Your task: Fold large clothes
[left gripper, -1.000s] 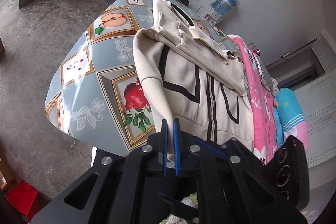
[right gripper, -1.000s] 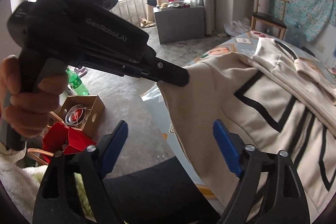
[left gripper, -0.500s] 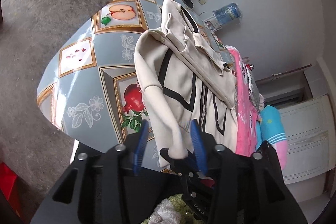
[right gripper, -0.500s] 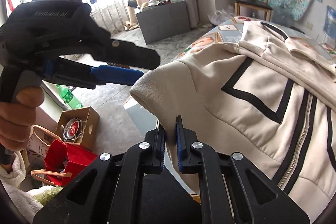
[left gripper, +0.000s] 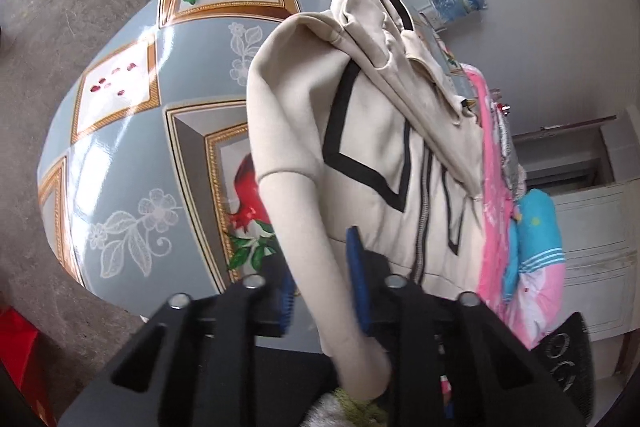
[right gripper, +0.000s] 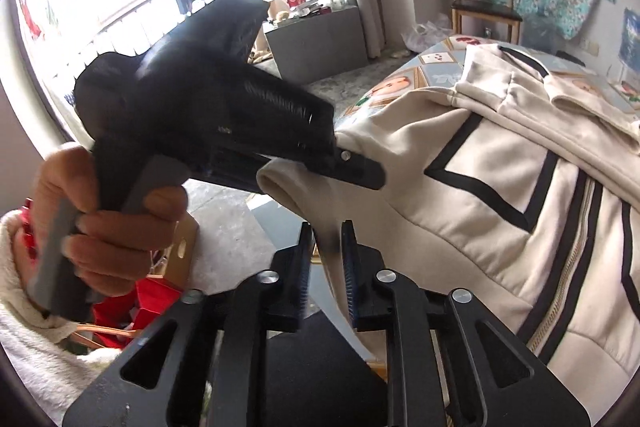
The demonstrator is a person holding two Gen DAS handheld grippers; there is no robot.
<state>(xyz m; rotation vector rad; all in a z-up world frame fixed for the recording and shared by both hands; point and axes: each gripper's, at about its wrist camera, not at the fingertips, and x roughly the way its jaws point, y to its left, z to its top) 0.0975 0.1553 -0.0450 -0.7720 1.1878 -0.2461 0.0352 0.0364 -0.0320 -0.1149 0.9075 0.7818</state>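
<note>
Sees a beige jacket (left gripper: 368,147) with black stripes and a front zip spread on the fruit-patterned tabletop (left gripper: 120,155), body flat, collar end bunched toward the far side. Finds one sleeve (left gripper: 312,227) lifted off the near edge of the tabletop and running down into the left hand-held gripper (left gripper: 320,259). Grasps that sleeve there, jaws closing, fabric filling the gap from one blue pad to the other. From the right wrist view, shows the same tool side-on, carried by a hand (right gripper: 100,211) in a fluffy white cuff, with the sleeve's rolled end bulging out beneath its fingers.

Keeps the right hand-held gripper (right gripper: 326,227) just below and beside it, jaws opening, a shadowed fold of the same sleeve standing between the pads without being clearly pinched.

Beside the jacket, along the far side of the tabletop, lies pink patterned cloth (left gripper: 496,227). Beyond, against the wall, stands a wooden chair (right gripper: 484,3).
</note>
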